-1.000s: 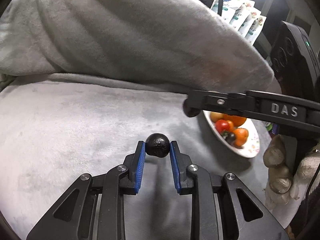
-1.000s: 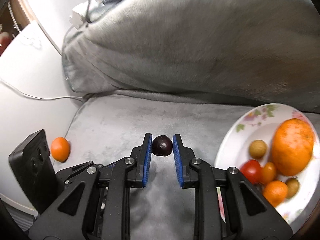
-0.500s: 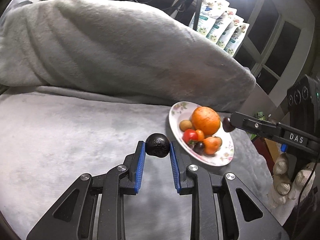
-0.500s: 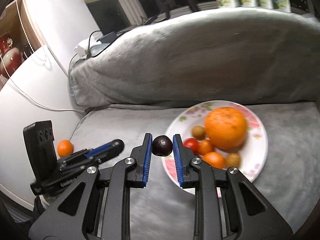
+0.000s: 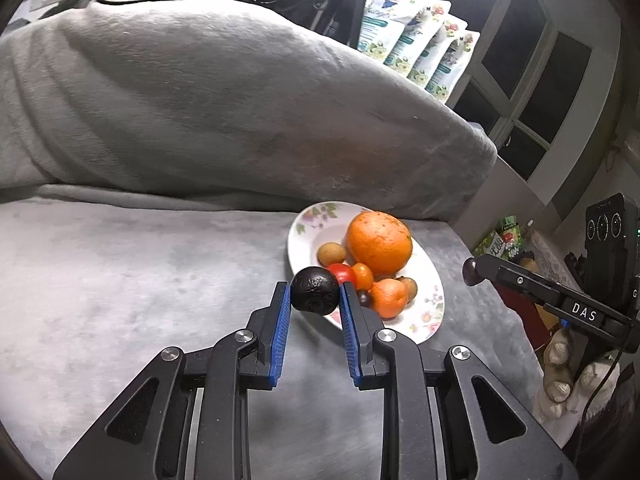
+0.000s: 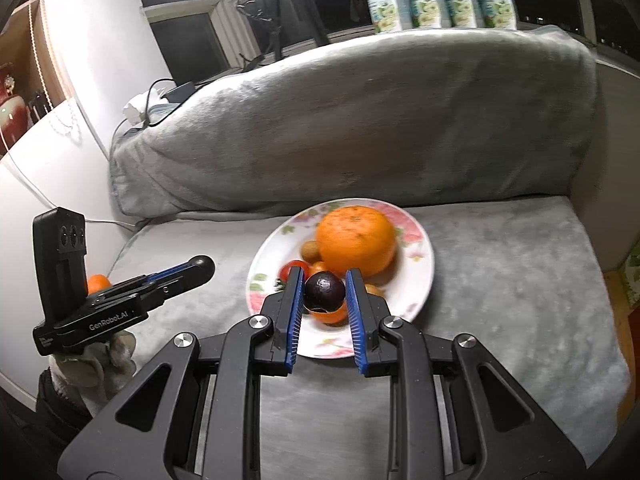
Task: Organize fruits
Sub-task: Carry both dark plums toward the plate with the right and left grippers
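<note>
I've got the L gripper (image 5: 314, 300) clamped on a wrinkled dark fruit (image 5: 314, 295), R gripper (image 6: 324, 292) pinching a smooth dark plum (image 6: 324, 289). Both hang over the plate (image 6: 424, 276) near its 6 o'clock rim, prob. for dropping beside the big orange (image 6: 356, 240) at 12.

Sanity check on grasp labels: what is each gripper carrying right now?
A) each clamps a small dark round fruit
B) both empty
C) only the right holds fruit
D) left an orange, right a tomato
A: the left gripper pinches a wrinkled dark fruit; the right gripper pinches a smooth dark fruit.
</note>
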### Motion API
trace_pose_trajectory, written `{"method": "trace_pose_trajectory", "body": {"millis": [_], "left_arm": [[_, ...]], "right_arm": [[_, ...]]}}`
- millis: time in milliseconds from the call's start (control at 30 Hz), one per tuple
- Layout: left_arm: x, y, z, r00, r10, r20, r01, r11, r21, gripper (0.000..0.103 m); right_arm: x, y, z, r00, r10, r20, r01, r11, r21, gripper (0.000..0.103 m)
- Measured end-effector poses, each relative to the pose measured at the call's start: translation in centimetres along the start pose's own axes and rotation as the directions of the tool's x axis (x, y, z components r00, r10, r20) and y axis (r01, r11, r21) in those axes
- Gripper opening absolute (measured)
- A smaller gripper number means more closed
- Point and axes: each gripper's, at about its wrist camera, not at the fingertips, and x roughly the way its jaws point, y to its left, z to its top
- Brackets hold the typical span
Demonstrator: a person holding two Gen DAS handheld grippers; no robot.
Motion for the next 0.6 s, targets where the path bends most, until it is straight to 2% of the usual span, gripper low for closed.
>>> {"method": "trace_pose_trajectory", "body": {"millis": [600], "left_arm": [[2.1, -3.4, -0.2, 0.999, 0.003, -0.041, 0.0, 0.996, 0.088, 0.023]], "right_arm": [[1.3, -3.6, -0.3, 0.999, -0.026, -0.023, 0.027, 0.999, 0.04, 0.022]]}}
